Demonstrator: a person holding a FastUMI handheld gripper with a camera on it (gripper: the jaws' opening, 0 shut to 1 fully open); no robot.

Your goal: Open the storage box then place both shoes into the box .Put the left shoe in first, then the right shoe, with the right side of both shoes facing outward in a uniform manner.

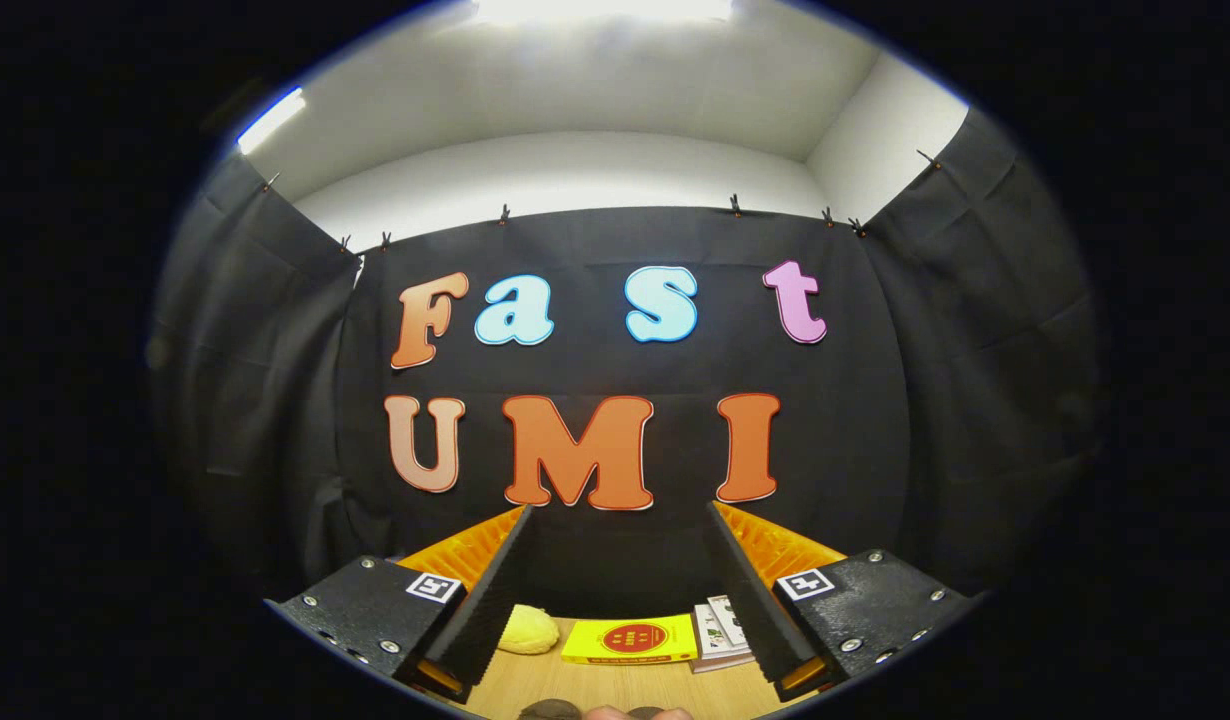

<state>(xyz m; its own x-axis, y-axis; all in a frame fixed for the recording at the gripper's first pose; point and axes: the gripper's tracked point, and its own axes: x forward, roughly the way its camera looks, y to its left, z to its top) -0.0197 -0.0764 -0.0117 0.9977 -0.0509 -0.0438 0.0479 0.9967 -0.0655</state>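
Observation:
My gripper (620,530) is held up high and points at the booth's black back wall. Its two fingers (490,590) stand wide apart with nothing between them, so it is open. Below and beyond the fingers lies a strip of wooden table (625,685).
On the table by the wall lie a yellow soft object (528,630), a flat yellow box or book (631,640) and a small stack of booklets (720,632). Something dark and rounded (550,710) shows at the table's near edge.

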